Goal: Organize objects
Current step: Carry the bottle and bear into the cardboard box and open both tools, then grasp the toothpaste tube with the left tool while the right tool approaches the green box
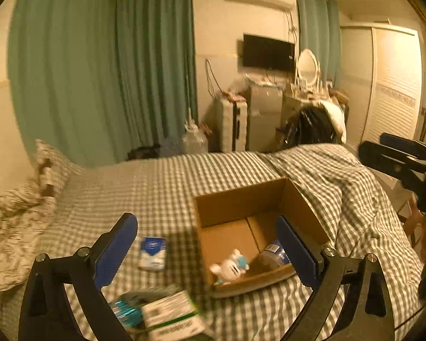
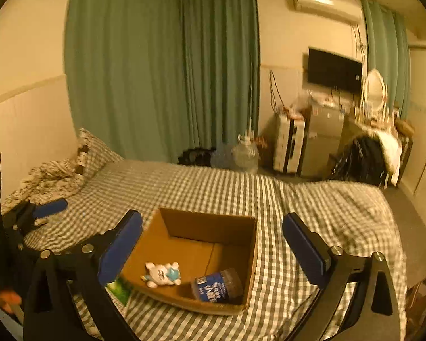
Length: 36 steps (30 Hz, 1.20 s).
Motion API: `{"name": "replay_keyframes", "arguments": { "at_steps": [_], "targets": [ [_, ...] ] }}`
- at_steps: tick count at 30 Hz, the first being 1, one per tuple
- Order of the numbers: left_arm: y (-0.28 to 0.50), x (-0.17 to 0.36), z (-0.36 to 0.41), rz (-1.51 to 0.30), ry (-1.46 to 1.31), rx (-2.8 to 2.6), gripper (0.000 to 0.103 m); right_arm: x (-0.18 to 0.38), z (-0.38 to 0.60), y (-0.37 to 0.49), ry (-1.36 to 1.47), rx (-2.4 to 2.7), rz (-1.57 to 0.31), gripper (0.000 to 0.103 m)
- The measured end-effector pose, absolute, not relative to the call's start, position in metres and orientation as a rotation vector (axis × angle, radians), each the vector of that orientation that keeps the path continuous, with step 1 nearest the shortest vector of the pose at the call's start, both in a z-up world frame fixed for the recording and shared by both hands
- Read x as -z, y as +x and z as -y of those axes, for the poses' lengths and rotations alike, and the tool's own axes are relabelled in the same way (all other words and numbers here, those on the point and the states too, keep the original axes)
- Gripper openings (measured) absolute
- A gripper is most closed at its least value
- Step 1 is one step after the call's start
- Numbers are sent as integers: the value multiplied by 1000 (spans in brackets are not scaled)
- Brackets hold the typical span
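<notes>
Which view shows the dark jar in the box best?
The right wrist view: the jar lies on its side in the cardboard box, label visible. In the left wrist view, that tool's finger hides part of it.

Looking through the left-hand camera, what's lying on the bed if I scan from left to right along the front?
Crumpled patterned quilt → small blue-and-white packet → green-and-white package → white-and-blue toy figure inside the cardboard box → dark jar with a blue label, also in the box.
</notes>
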<state>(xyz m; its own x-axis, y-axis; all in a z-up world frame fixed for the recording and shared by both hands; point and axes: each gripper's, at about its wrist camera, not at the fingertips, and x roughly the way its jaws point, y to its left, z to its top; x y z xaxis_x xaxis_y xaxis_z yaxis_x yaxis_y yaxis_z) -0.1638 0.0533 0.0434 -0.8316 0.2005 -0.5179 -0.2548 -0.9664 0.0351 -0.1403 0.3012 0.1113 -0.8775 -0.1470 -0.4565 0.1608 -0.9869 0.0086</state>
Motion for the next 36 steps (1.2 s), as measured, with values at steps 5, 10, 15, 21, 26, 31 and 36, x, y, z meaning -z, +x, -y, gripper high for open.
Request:
{"name": "replay_keyframes", "arguments": {
  "at_steps": [5, 10, 15, 21, 26, 31, 36],
  "targets": [
    [-114, -50, -19, -150, -781, -2852, 101, -126, -279, -78, 666, 2871, -103, 103],
    [-70, 3, 11, -141, -911, -2864, 101, -88, -257, -33, 713, 2817, -122, 103],
    [-59, 87, 22, -108, -1160, -2805, 101, -22, -240, -15, 827, 2775, -95, 103],
    [-62, 166, 21, -176, -1406, -2721, 88, 55, -233, -27, 1064, 2672, -40, 103],
    [-67, 202, 1, -346, -1539, -2590, 67, 84, -234, -38, 1138, 2633, -8, 103],
    [-68, 209, -6, -343, -1559, -2541, 32, 88, -233, -41, 1149, 2624, 17, 103],
    [-50, 176, -1, -228, -1463, -2596, 25, 82, -235, -35, 1097, 2677, 3, 103]
  ]
}}
